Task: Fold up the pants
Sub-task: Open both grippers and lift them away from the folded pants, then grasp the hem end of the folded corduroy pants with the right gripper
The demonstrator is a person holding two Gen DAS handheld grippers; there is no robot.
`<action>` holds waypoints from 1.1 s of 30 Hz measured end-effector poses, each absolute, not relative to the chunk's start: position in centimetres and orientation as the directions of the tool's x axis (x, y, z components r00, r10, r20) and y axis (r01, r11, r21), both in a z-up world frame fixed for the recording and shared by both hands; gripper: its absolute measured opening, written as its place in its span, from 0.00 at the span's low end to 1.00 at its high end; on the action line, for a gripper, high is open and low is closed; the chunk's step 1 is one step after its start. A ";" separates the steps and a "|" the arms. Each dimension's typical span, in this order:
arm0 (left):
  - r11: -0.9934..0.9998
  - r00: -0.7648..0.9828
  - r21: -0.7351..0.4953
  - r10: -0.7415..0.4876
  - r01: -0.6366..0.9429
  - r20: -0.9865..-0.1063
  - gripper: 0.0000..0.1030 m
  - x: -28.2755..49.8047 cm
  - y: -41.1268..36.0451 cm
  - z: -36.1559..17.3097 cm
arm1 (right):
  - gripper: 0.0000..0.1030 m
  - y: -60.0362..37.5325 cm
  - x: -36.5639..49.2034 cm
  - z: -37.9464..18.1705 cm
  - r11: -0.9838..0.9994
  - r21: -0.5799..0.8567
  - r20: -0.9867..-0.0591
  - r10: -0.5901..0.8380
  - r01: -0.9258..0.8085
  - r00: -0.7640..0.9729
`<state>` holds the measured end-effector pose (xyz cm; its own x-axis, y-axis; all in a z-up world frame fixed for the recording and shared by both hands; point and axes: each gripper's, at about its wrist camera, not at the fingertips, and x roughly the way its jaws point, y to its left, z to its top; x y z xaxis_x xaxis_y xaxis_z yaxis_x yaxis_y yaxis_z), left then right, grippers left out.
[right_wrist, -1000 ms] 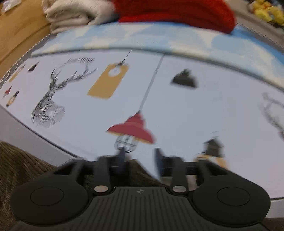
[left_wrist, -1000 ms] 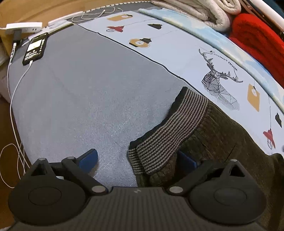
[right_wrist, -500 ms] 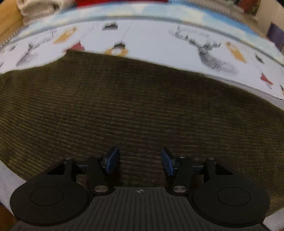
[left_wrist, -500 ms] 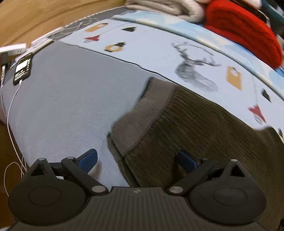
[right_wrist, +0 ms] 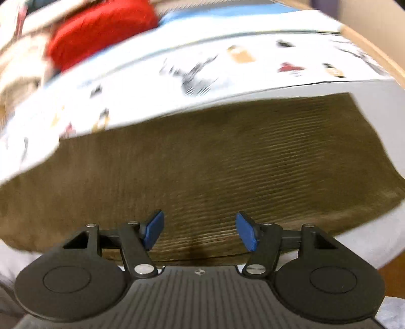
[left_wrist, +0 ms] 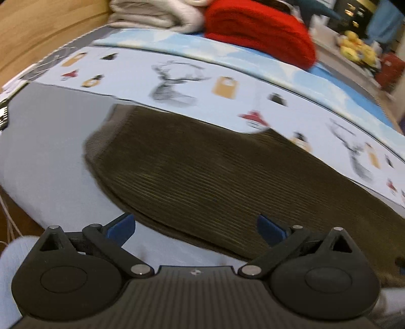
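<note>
both grippers are held empty: left gripper [left_wrist: 195,227] spread wide, right gripper [right_wrist: 200,231] just opened, above the corduroy pants [left_wrist: 215,177] laid flat for the next fold.

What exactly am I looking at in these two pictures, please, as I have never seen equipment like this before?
There is no robot here. A person holds a two-finger gripper in each hand, and each gripper carries a wide-angle camera looking forward along its fingers. One picture comes from the left gripper, the other from the right gripper; the black shapes at the bottom are the grippers themselves, with blue pads at the tips. Below them a pair of brown corduroy pants lies flat on a bed, partly over a printed sheet with deer and lamps. A red blanket and a pale one sit at the far edge. Both grippers are open and hold nothing; the right one's jaws have just been opening.
</note>
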<state>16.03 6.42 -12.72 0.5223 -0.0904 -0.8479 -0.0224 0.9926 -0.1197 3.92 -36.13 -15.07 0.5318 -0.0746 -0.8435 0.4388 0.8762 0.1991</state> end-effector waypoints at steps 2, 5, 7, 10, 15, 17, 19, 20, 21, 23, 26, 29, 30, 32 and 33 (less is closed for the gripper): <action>0.993 0.520 -0.116 -0.116 0.031 -0.847 1.00 15.0 4.1 -12.1 | 0.64 -37.3 1.9 -14.0 0.872 0.200 -0.822 -0.100 0.447 0.561; 0.992 0.525 -0.093 -0.126 0.089 -0.842 0.99 13.8 1.1 -11.6 | 0.67 -39.2 -1.4 -13.1 0.857 0.225 -0.783 -0.125 0.464 0.610; 0.989 0.520 -0.087 -0.138 0.121 -0.843 1.00 13.3 -0.7 -11.4 | 0.67 -40.6 -3.1 -13.5 0.827 0.274 -0.765 -0.121 0.490 0.632; 0.986 0.521 -0.069 -0.141 0.155 -0.842 1.00 12.8 -2.7 -11.0 | 0.67 -42.4 -4.7 -13.6 0.776 0.358 -0.743 -0.101 0.520 0.662; 0.980 0.531 -0.035 -0.135 0.194 -0.837 1.00 12.3 -5.1 -10.5 | 0.68 -43.6 -6.1 -13.9 0.768 0.376 -0.712 -0.120 0.519 0.692; 0.979 0.530 -0.026 -0.131 0.201 -0.837 1.00 12.2 -5.7 -10.4 | 0.68 -44.2 -6.3 -13.9 0.760 0.391 -0.705 -0.116 0.519 0.700; 0.978 0.528 -0.019 -0.127 0.206 -0.839 1.00 12.1 -6.2 -10.3 | 0.68 -44.6 -6.5 -14.0 0.744 0.410 -0.698 -0.116 0.528 0.706; 0.978 0.529 -0.015 -0.125 0.207 -0.840 0.99 12.1 -6.3 -10.2 | 0.68 -44.9 -6.6 -14.1 0.735 0.422 -0.695 -0.114 0.531 0.710; 0.978 0.529 -0.010 -0.121 0.207 -0.840 1.00 12.2 -6.4 -10.2 | 0.68 -45.1 -6.6 -14.1 0.727 0.434 -0.690 -0.112 0.532 0.715; 0.978 0.528 -0.006 -0.116 0.206 -0.841 1.00 12.3 -6.7 -10.1 | 0.68 -45.3 -6.8 -14.2 0.720 0.446 -0.683 -0.110 0.532 0.722; 0.980 0.518 -0.008 -0.113 0.200 -0.848 1.00 12.6 -7.0 -10.3 | 0.68 -46.1 -7.3 -14.4 0.682 0.456 -0.687 -0.138 0.572 0.713; 0.982 0.505 -0.014 -0.109 0.189 -0.856 1.00 12.9 -7.4 -10.7 | 0.68 -48.1 -8.6 -15.0 0.567 0.490 -0.695 -0.204 0.662 0.689; 0.982 0.501 -0.010 -0.106 0.190 -0.859 1.00 13.1 -7.6 -10.9 | 0.68 -49.1 -9.2 -15.4 0.514 0.513 -0.698 -0.218 0.688 0.682; 0.981 0.500 0.004 -0.096 0.196 -0.861 1.00 13.3 -8.2 -11.4 | 0.64 -50.9 -10.6 -16.4 0.408 0.568 -0.696 -0.226 0.715 0.682; 0.980 0.496 0.012 -0.090 0.199 -0.864 1.00 13.4 -8.5 -11.6 | 0.63 -51.7 -11.2 -16.8 0.362 0.583 -0.699 -0.234 0.728 0.676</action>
